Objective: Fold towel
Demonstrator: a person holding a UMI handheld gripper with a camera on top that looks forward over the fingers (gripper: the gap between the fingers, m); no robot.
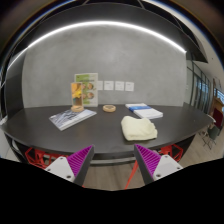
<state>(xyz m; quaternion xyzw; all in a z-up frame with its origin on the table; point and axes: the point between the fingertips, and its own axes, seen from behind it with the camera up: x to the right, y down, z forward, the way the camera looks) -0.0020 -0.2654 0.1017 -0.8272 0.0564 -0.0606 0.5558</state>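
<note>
A pale yellow towel lies folded on the dark round table, to the right of its middle. My gripper is held back from the table, in front of its near edge and lower than the tabletop. Its two fingers with purple pads stand wide apart with nothing between them. The towel is well beyond the fingers, slightly to the right.
On the table lie a stack of magazines at the left, a blue and white book at the back right, and an upright picture card with a small round thing beside it. Red chair legs show under the table.
</note>
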